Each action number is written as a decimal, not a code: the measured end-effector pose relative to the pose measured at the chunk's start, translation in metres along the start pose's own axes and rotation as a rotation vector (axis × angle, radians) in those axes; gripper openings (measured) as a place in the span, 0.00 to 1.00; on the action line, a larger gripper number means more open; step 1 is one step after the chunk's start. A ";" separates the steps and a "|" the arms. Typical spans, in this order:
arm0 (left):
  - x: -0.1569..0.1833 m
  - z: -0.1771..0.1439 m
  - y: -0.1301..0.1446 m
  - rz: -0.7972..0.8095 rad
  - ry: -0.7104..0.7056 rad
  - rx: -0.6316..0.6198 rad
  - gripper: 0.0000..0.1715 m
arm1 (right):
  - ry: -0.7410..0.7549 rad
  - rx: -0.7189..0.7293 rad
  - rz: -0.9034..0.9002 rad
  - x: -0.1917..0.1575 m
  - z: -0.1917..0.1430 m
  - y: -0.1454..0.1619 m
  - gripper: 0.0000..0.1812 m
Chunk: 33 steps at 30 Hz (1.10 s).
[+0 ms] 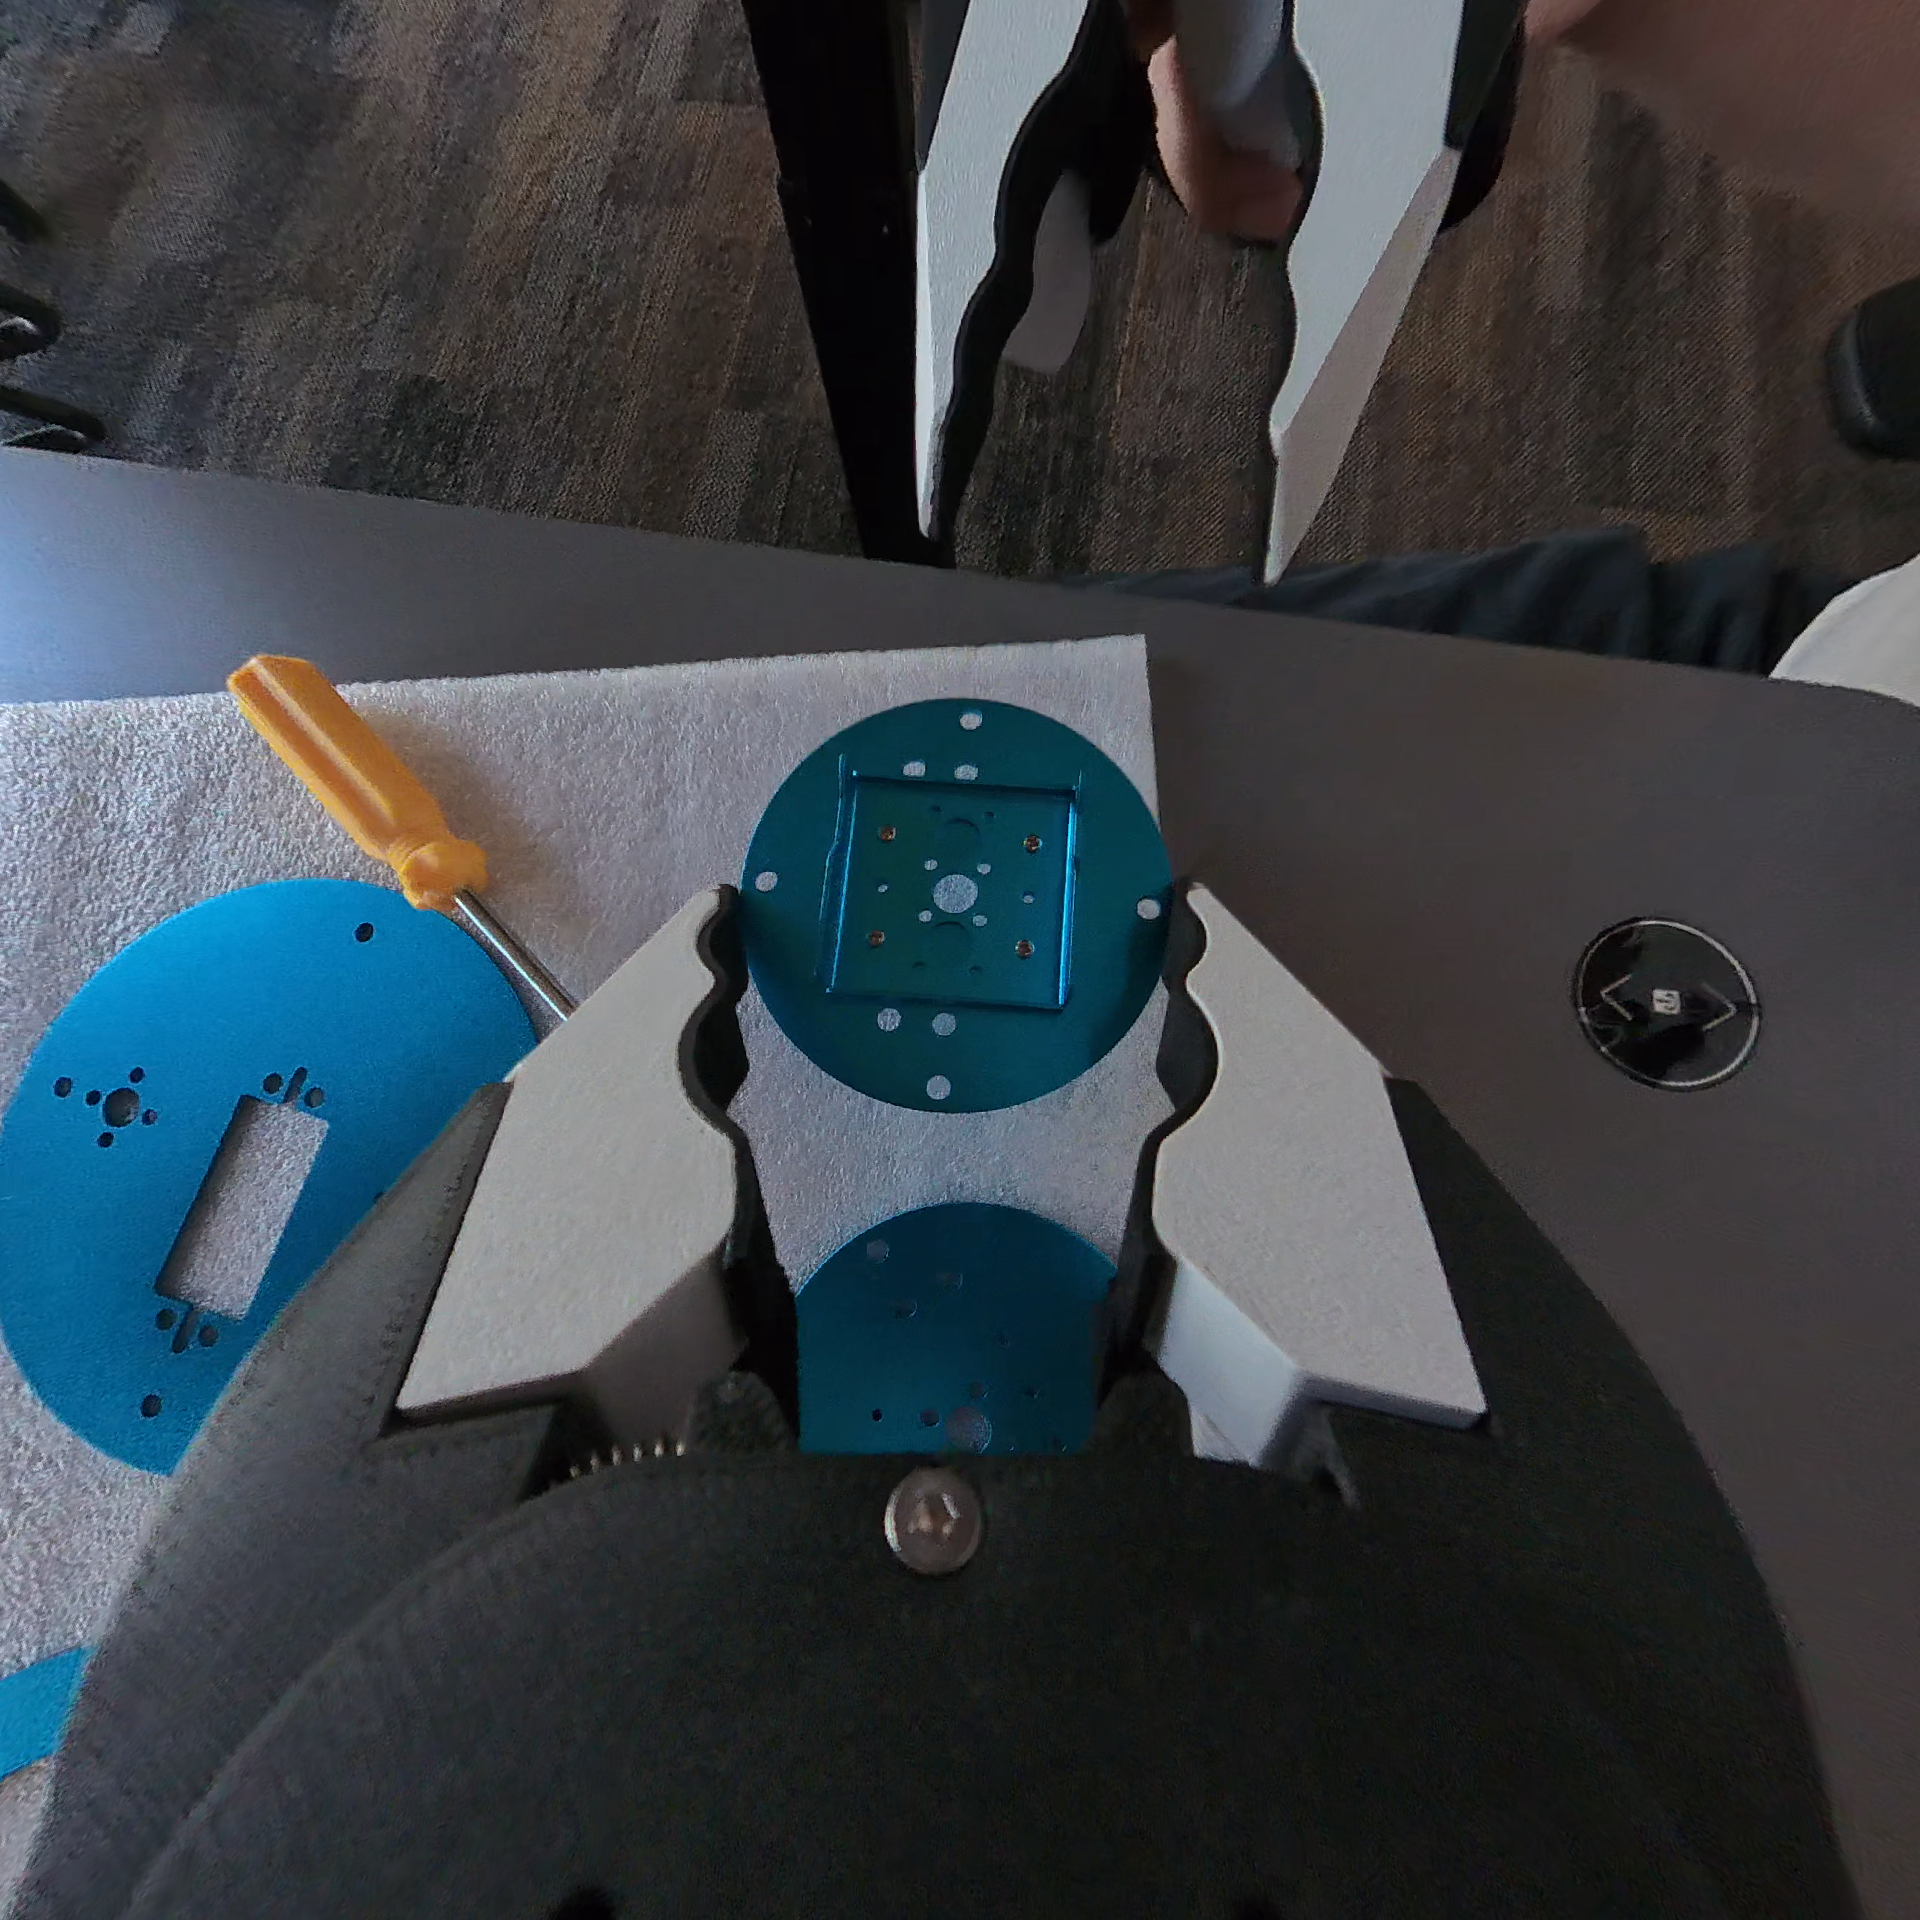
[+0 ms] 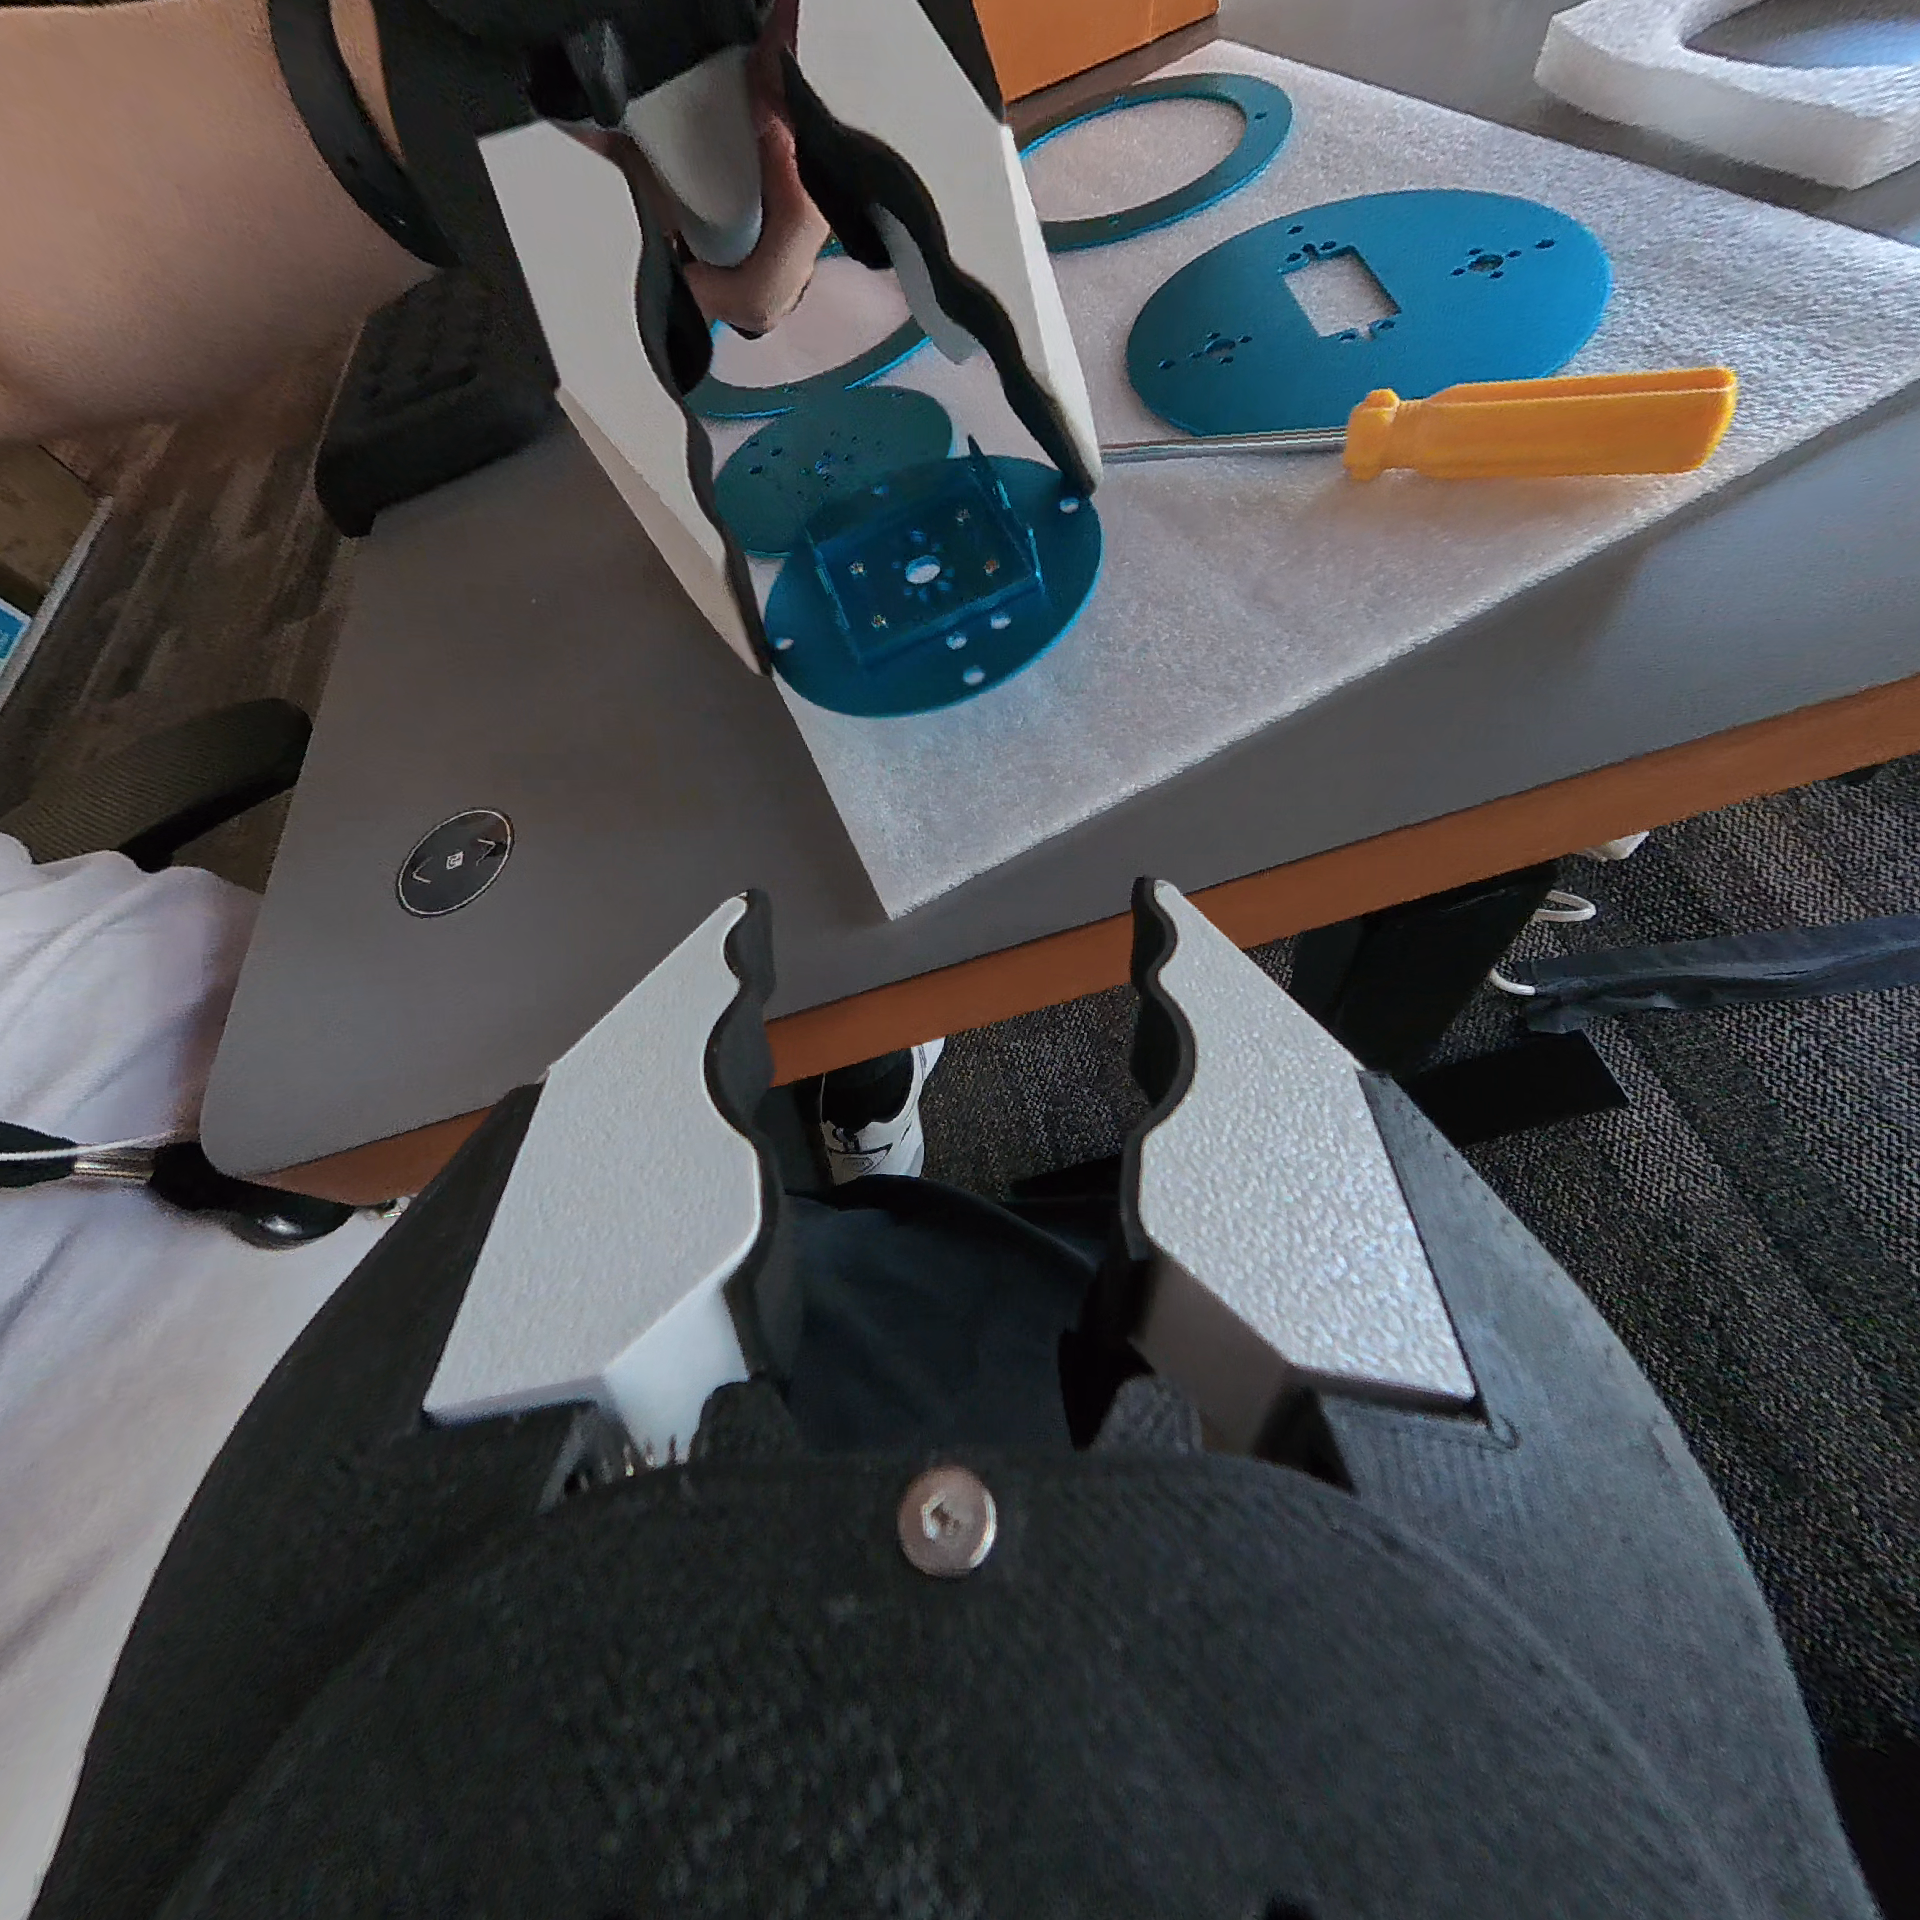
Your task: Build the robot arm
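Observation:
A blue round plate with a square bracket on it (image 1: 997, 1060) lies on a white foam sheet (image 1: 644, 748). My left gripper (image 1: 956, 902) is open, with its fingertips (image 1: 717, 935) on either side of the plate's rim; I cannot tell if they touch. A smaller blue disc (image 1: 951, 1330) lies between the fingers, closer to the camera. My right gripper (image 2: 945, 899) is open and empty, off the table's front edge over the carpet. The right wrist view also shows the left gripper (image 2: 923, 571), the bracket plate (image 2: 935, 675) and the smaller disc (image 2: 821, 473).
An orange-handled screwdriver (image 1: 353, 779) and a large blue disc with a rectangular cutout (image 1: 239, 1164) lie left of the plate. Blue rings (image 2: 1153, 156) lie farther back. A round black control button (image 1: 1668, 1003) is set in the grey table (image 2: 582, 727). A shoe (image 2: 873, 1132) shows under the table. Tip to tip, the grippers are about 8 cm apart. It is some 10 cm from my left tips to the round black control button (image 1: 1668, 1003).

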<state>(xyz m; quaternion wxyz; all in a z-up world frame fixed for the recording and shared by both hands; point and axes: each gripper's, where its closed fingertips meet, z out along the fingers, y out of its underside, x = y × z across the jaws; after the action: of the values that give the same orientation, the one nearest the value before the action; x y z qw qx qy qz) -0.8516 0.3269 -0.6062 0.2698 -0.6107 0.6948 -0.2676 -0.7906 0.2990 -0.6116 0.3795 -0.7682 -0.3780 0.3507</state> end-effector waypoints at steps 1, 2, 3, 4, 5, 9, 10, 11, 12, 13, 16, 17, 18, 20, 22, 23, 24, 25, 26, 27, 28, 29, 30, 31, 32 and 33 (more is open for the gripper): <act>-0.001 0.002 0.003 0.008 -0.009 -0.013 0.47 | -0.003 0.000 0.000 -0.001 0.001 -0.001 0.39; -0.002 0.003 0.005 0.016 -0.015 -0.022 0.47 | -0.007 0.000 0.002 -0.001 0.002 -0.001 0.39; -0.002 0.005 0.007 0.014 -0.015 -0.028 0.47 | -0.011 -0.002 0.004 -0.002 0.003 -0.002 0.39; -0.002 0.006 0.008 0.005 -0.012 -0.025 0.47 | -0.015 -0.004 0.006 -0.002 0.004 -0.002 0.39; -0.002 0.007 0.009 -0.006 -0.011 -0.019 0.47 | -0.018 -0.007 0.006 -0.002 0.005 -0.003 0.39; -0.002 0.011 0.012 -0.021 -0.009 -0.014 0.47 | -0.026 -0.019 0.001 -0.002 0.009 -0.006 0.39; -0.002 0.011 0.013 -0.025 -0.006 -0.012 0.47 | -0.028 -0.022 0.000 -0.002 0.009 -0.007 0.39; -0.002 0.011 0.013 -0.037 0.003 -0.009 0.47 | -0.031 -0.026 -0.002 -0.002 0.010 -0.008 0.39; -0.001 0.011 0.014 -0.054 0.021 -0.005 0.47 | -0.033 -0.030 -0.004 -0.002 0.011 -0.008 0.39; 0.000 0.011 0.013 -0.068 0.033 0.005 0.47 | -0.034 -0.034 -0.005 -0.001 0.012 -0.008 0.39; 0.001 0.008 0.011 -0.087 0.046 0.029 0.49 | -0.033 -0.032 -0.002 0.001 0.013 -0.009 0.39; 0.001 0.006 0.011 -0.092 0.039 0.033 0.50 | -0.033 -0.022 0.001 0.001 0.013 -0.010 0.39; 0.000 0.003 0.011 -0.099 0.022 0.040 0.50 | -0.031 -0.006 -0.001 0.001 0.012 -0.013 0.39; 0.000 -0.008 0.013 -0.125 -0.007 0.050 0.51 | -0.028 0.034 -0.016 -0.001 0.009 -0.019 0.38; 0.002 -0.022 0.014 -0.162 -0.051 0.075 0.50 | -0.012 0.084 -0.056 -0.002 0.004 -0.026 0.37; 0.004 -0.030 0.016 -0.177 -0.078 0.088 0.50 | 0.000 0.113 -0.082 -0.003 0.001 -0.030 0.36; 0.007 -0.037 0.017 -0.196 -0.110 0.106 0.49 | 0.015 0.146 -0.117 -0.005 -0.003 -0.035 0.31; 0.010 -0.044 0.019 -0.216 -0.147 0.127 0.47 | 0.027 0.186 -0.168 -0.008 -0.008 -0.040 0.18; 0.013 -0.051 0.021 -0.234 -0.184 0.153 0.46 | 0.049 0.247 -0.220 -0.011 -0.014 -0.047 0.10; 0.017 -0.057 0.022 -0.254 -0.220 0.184 0.43 | 0.063 0.304 -0.256 -0.014 -0.019 -0.054 0.05; 0.021 -0.062 0.023 -0.275 -0.257 0.220 0.38 | 0.063 0.333 -0.274 -0.016 -0.022 -0.057 0.00; 0.025 -0.066 0.023 -0.295 -0.284 0.260 0.33 | 0.061 0.346 -0.270 -0.017 -0.022 -0.059 0.00; 0.031 -0.070 0.021 -0.310 -0.294 0.308 0.27 | 0.037 0.341 -0.253 -0.018 -0.020 -0.058 0.00; 0.038 -0.073 0.016 -0.324 -0.296 0.366 0.20 | 0.011 0.329 -0.228 -0.020 -0.017 -0.056 0.01; 0.043 -0.076 0.010 -0.336 -0.301 0.429 0.13 | -0.004 0.327 -0.202 -0.020 -0.014 -0.055 0.05; 0.049 -0.078 0.005 -0.342 -0.312 0.491 0.06 | -0.010 0.328 -0.180 -0.020 -0.011 -0.054 0.10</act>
<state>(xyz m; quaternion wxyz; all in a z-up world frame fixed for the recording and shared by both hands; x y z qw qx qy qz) -0.9151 0.2821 -0.5561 0.4631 -0.6689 0.4474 -0.3715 -0.8082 0.3023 -0.5556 0.5274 -0.6573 -0.3851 0.3761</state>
